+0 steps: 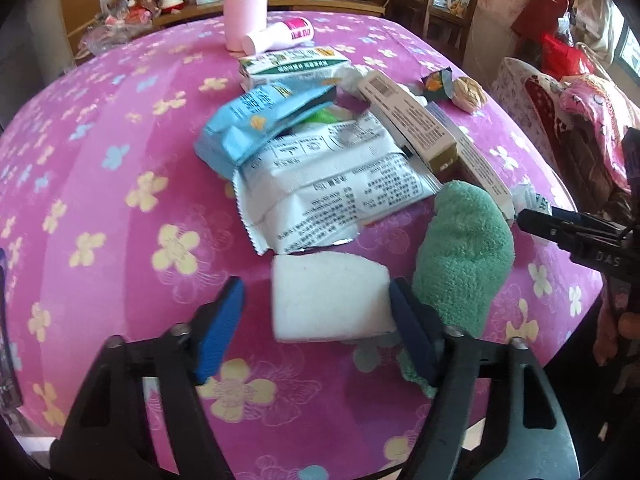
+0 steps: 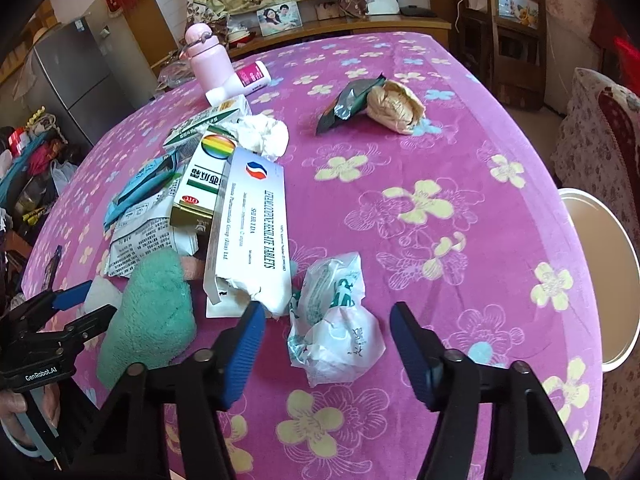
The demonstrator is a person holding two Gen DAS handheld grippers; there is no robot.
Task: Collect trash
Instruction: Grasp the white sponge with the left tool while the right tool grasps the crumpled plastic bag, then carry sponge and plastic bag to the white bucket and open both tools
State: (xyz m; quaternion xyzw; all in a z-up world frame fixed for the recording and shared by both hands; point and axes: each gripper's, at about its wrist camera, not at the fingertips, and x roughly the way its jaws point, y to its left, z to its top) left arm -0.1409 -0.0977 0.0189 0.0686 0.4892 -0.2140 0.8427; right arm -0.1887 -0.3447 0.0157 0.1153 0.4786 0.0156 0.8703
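1. Nearest the left wrist camera, the left gripper (image 1: 316, 320) straddles a white foam block (image 1: 330, 296) on the pink flowered tablecloth (image 1: 120, 160). One blue pad touches the block's right edge; the other stands clear of its left side, so the jaws are not clamped on it.
2. The block looks light and spongy. It should give under pressure, so I would take it across its short flat sides.
3. A green fuzzy cloth (image 1: 464, 248) lies touching the block's right side, against the same pad, and could get caught in the grip.
4. In the right wrist view, the right gripper (image 2: 326, 332) is spread around a crumpled plastic bag (image 2: 334, 320), neither pad touching it.
5. The bag looks thin, weightless and slippery; pinching the bunched middle seems safest.
6. Just beside the bag's left lies a torn white tablet box (image 2: 248, 240), with wrappers piled behind it.
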